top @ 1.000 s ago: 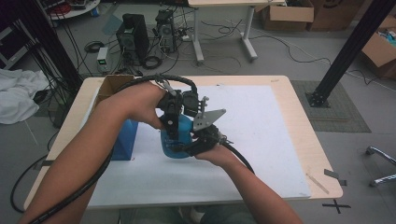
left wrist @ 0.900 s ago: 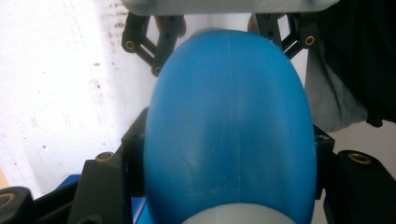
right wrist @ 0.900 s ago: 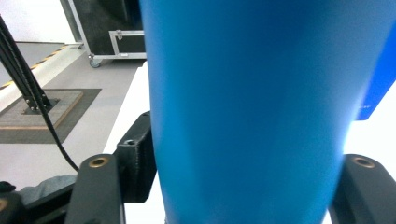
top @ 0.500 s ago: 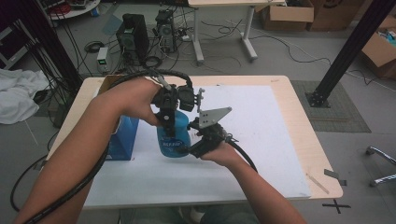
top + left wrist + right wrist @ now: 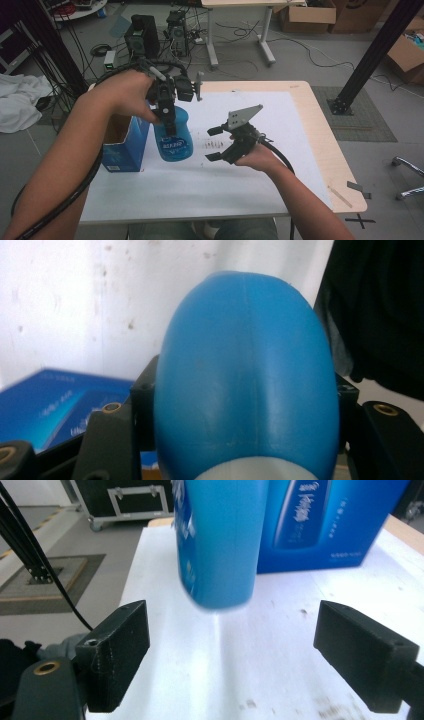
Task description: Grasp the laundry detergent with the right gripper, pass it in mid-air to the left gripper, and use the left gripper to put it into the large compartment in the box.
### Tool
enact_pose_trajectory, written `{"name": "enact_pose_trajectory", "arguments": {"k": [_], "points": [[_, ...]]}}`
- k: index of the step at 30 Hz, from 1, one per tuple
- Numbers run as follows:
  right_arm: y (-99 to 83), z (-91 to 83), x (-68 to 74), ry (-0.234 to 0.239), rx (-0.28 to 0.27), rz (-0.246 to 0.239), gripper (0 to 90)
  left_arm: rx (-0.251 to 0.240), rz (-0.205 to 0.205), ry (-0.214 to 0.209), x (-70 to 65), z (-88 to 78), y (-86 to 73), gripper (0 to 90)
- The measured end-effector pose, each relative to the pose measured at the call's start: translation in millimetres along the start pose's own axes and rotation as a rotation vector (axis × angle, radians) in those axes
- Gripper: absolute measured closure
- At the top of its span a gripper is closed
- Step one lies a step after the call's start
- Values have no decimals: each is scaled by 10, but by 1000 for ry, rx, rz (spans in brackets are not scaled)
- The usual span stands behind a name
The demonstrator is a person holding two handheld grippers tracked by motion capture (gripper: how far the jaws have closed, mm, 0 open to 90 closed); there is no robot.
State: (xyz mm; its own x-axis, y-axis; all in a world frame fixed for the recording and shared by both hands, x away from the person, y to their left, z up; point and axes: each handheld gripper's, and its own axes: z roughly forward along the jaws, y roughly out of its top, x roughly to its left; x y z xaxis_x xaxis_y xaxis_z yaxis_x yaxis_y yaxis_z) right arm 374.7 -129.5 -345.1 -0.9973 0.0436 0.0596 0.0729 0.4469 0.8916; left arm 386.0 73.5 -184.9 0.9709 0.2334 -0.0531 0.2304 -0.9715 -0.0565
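My left gripper is shut on the upper part of a blue bottle and holds it upright just above the white sheet. In the left gripper view the bottle bulges between the black jaws of that gripper. My right gripper stands to the bottle's right, apart from it. Its jaws have just been opening, and nothing is between them. Seen from the right gripper, the bottle hangs ahead, in front of the blue box.
An open blue box stands at the sheet's left edge, close beside the bottle. The wooden table shows bare at its right side. Behind it on the floor are cables, electronics and cardboard boxes, with a black post at right.
The right gripper, close against the bottle before, now stands apart from it with its jaws spread. The left gripper has lifted the bottle up and leftward toward the box.
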Motion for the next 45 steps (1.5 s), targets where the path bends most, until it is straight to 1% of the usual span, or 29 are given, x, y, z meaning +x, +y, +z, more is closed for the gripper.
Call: {"name": "enact_pose_trajectory", "arguments": {"k": [1,4,5,8,9,12,15,18,19,20,21,22,23,24,25,26,27,29,31,32,33,34,35,36,40,42,43,44,45], "points": [[18,-70,-19,-7,25,3,120,0,-40,-6,46,-50,-40,393],[37,-132,-39,-10,60,10,86,0,-78,-12,92,-107,-87,393],[55,-189,-45,-18,96,7,73,-3,-122,-16,131,-171,-143,393],[72,-241,-50,-25,121,1,53,-4,-152,-14,157,-222,-186,393],[88,-284,-62,-30,157,5,28,-1,-196,-12,184,-279,-233,393],[99,-308,-69,-32,187,5,19,1,-235,-13,215,-334,-282,392],[112,-331,-80,-5,263,-1,10,-6,-325,-48,320,-444,-408,392],[111,-328,-81,4,317,-5,5,-11,-364,-54,361,-510,-478,392],[111,-329,-83,11,371,-8,0,-16,-409,-53,397,-578,-550,392],[113,-332,-85,15,399,-9,0,-16,-409,-53,397,-578,-550,391],[116,-336,-87,18,429,-17,0,-16,-462,-49,434,-640,-625,392],[122,-343,-87,18,465,-22,0,-16,-462,-49,434,-640,-625,392],[128,-348,-86,19,499,-26,0,-16,-518,-44,472,-697,-700,391],[128,-348,-86,19,499,-26,0,-16,-518,-44,472,-697,-700,392],[144,-360,-84,24,567,-39,0,-14,-580,-36,508,-753,-774,391],[144,-360,-84,24,567,-39,0,-14,-580,-36,508,-753,-774,391],[165,-366,-75,23,631,-49,0,-17,-615,-30,520,-776,-809,391],[197,-374,-63,29,681,-64,0,-18,-679,-18,547,-813,-877,391],[230,-383,-52,37,715,-74,0,-5,-750,-14,592,-864,-982,391],[230,-383,-52,37,715,-74,0,-5,-750,-14,592,-864,-982,391],[259,-392,-46,40,743,-85,0,-9,-805,-19,618,-883,-1051,391],[271,-397,-44,42,750,-88,0,-9,-805,-19,618,-883,-1051,391],[284,-404,-42,41,757,-93,0,-12,-882,-38,653,-881,-1135,391],[284,-404,-42,41,757,-93,0,-12,-882,-38,653,-881,-1135,391],[308,-425,-42,49,767,-99,0,-7,-1049,-42,733,-836,-1290,390],[306,-427,-43,49,769,-99,0,-2,-1074,-34,744,-824,-1311,391],[296,-427,-45,47,774,-96,0,8,-1120,-28,768,-804,-1354,391],[296,-427,-45,47,774,-96,0,8,-1120,-28,768,-804,-1354,391],[288,-426,-45,51,781,-97,0,13,-1152,-17,786,-789,-1385,391]]}}
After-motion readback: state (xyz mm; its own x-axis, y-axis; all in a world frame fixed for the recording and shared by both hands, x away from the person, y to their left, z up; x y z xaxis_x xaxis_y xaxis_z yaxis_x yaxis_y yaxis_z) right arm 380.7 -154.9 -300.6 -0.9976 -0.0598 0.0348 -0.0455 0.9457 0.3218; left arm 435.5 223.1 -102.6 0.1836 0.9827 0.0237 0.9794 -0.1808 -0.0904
